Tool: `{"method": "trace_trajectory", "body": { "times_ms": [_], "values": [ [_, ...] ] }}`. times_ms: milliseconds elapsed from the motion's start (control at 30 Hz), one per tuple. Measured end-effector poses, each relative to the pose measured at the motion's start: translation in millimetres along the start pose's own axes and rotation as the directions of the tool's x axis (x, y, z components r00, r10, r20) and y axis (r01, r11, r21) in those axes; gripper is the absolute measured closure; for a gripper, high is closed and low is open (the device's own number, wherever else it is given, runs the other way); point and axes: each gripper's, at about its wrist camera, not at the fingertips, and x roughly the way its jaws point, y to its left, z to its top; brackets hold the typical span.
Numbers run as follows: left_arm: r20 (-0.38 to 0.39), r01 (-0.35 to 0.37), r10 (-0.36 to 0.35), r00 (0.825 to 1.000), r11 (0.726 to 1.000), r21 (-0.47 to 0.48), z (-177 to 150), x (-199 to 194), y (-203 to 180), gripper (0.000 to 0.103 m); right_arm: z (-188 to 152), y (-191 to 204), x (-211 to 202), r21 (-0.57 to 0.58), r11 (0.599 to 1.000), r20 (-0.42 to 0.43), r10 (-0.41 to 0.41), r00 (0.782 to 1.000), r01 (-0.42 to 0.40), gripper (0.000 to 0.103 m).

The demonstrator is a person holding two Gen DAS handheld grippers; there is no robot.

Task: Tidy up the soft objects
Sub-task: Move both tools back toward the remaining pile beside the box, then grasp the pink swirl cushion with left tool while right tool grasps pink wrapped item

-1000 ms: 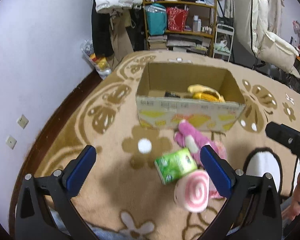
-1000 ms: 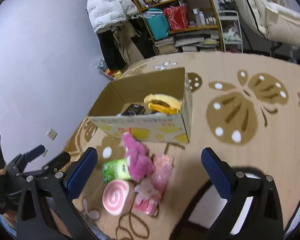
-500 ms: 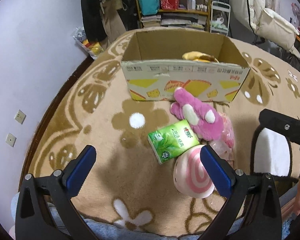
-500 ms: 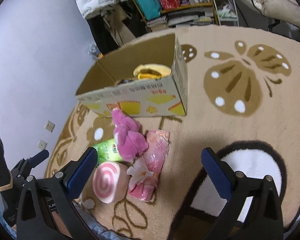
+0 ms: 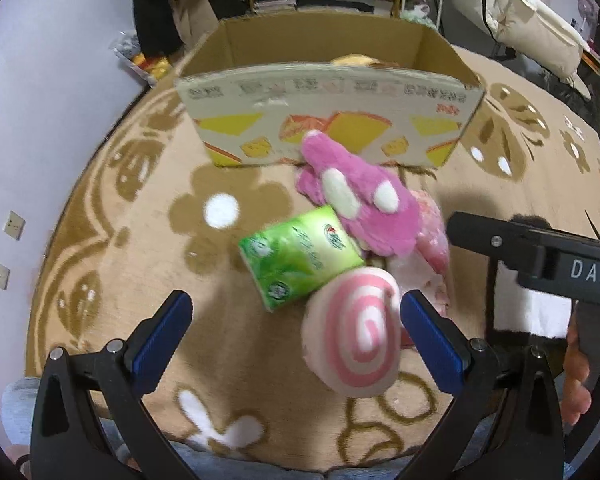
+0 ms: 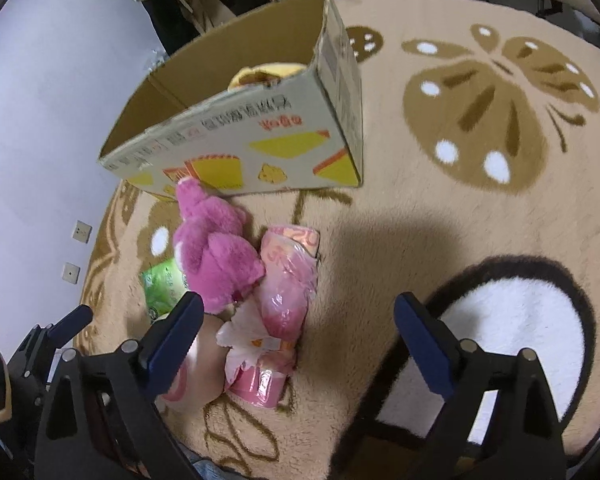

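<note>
Both the left gripper point(image 5: 292, 320) and right gripper point(image 6: 296, 320) hovered, fingers wide, over the pink swirl cushion point(image 5: 354, 344) beside the green tissue pack point(image 5: 300, 256).

Even indoor light is illuminating both views. Soft shadows are falling across the carpet point(image 6: 380, 240) centre. Fisheye distortion is bending the edges; corners are vignetting black. Motion blur is softening the left wrist view.

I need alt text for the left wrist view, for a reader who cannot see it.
Open left tongs hover over a pink swirl-roll plush and a green tissue pack on a flower-patterned carpet. Behind them, a pink plush toy lies against an open cardboard box.
</note>
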Motion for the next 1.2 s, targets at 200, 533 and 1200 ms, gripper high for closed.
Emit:
{"method": "trace_trajectory", "body": {
  "times_ms": [200,533,1200],
  "values": [
    [-0.081,0.024,-0.022,0.996,1.000,0.016,-1.9,18.4,-9.0,0.000,-1.2,5.5,13.8,-0.031,0.999,-0.055,-0.014,0.998,0.012,0.007],
    [-0.172,-0.039,0.045,0.984,0.999,0.036,-3.8,41.5,-12.6,0.000,-7.3,12.2,43.9,-0.068,0.997,-0.171,0.016,0.985,-0.028,0.031],
    [-0.191,0.104,-0.107,0.976,0.994,-0.026,-5.6,47.3,-1.7,0.058,-6.7,26.1,65.2,-0.093,0.995,-0.177,-0.055,0.983,0.039,0.066]
  ]
}}
